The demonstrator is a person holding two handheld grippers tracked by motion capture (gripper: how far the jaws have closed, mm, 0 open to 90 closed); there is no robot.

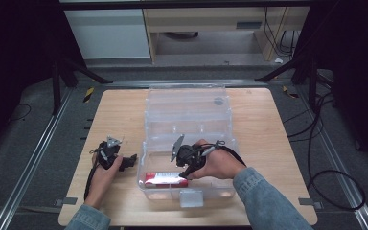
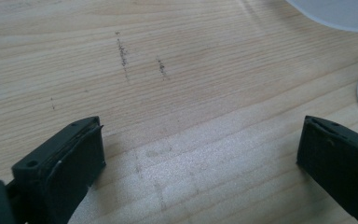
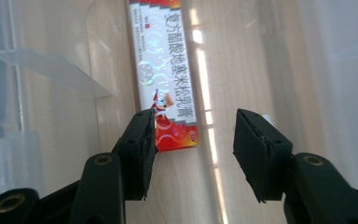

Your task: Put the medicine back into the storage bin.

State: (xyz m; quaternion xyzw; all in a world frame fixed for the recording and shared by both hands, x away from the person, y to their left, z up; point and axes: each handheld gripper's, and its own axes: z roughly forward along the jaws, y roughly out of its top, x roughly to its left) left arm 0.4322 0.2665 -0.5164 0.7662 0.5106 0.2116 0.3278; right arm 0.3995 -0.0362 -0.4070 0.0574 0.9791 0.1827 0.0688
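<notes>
Wooden table (image 1: 120, 110) carries everything. At its left side, the left gripper (image 1: 133, 159) rests low over bare wood with its jaws spread wide and empty; I think it waits there so it does not disturb the other hand. In the middle stands a clear plastic box (image 1: 188, 120) with its lid laid open to the back. The red and white carton (image 1: 166, 179) lies flat in the front compartment, along the near wall. The right gripper (image 1: 186, 173) hovers just above its end, jaws parted and not pressing it, probably released after placing.
</notes>
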